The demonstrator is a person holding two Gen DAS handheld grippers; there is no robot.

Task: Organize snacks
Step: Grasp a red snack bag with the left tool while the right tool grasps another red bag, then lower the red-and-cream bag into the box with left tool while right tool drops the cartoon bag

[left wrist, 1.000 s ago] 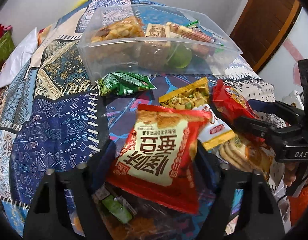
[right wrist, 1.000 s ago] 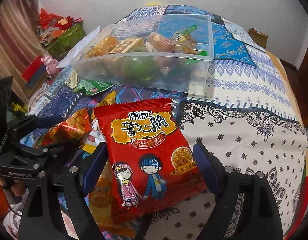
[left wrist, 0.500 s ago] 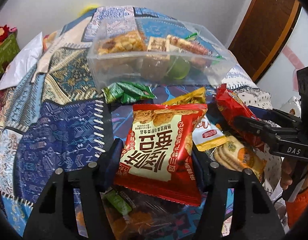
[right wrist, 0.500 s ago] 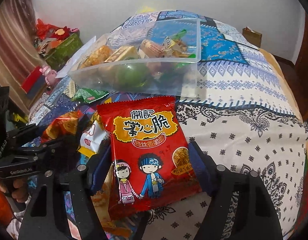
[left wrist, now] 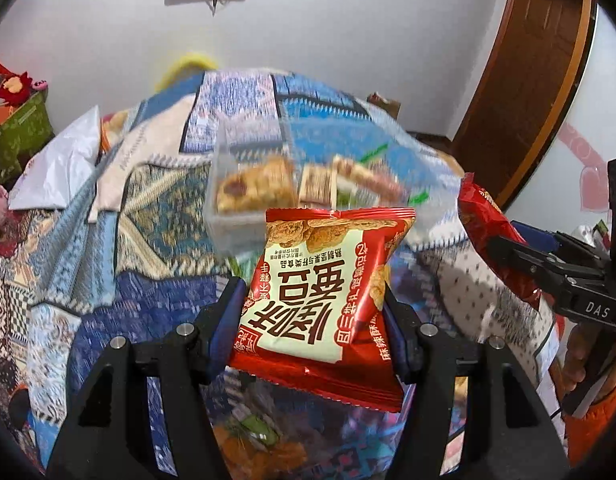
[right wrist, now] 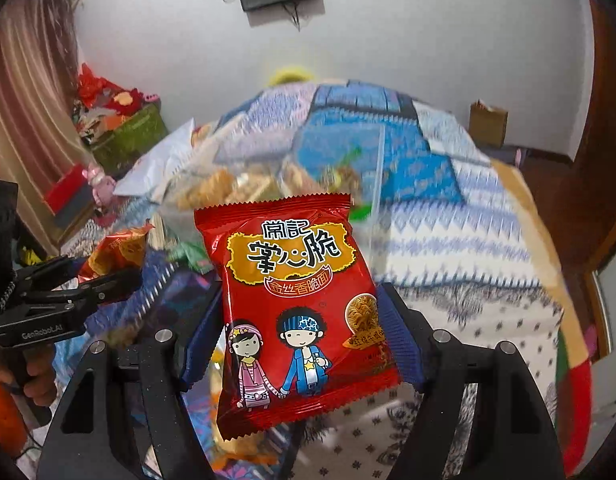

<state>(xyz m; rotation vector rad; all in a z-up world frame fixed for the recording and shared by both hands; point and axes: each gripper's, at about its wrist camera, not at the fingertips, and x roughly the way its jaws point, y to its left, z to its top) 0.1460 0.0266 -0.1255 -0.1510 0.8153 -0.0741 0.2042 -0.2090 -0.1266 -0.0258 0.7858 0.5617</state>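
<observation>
The left tool (left wrist: 313, 300) is pinching a red and cream biscuit packet (left wrist: 323, 284) by its two side edges, lifted clear of the patterned bedspread (left wrist: 108, 248); the right tool (right wrist: 298, 334) is likewise pinching a red noodle-snack packet (right wrist: 296, 304) across its width, also held in the air. In both wrist views the clear plastic bin (left wrist: 228, 216), already partly filled with snacks, is sitting directly beyond the held packet, toward the upper middle of the frame; so the coming move appears to be forward and over the bin's near wall. Each packet is standing with its long axis running away from the tool toward the bin, its crimped top edge leading; the biscuit packet's print is reading upside down, the noodle packet's upright. Judging by how the bin is sitting in each view, neither hand seems clearly nearer; the right tool (left wrist: 547, 268) is showing at the right edge of the left view, beside the bin rather than over it.
</observation>
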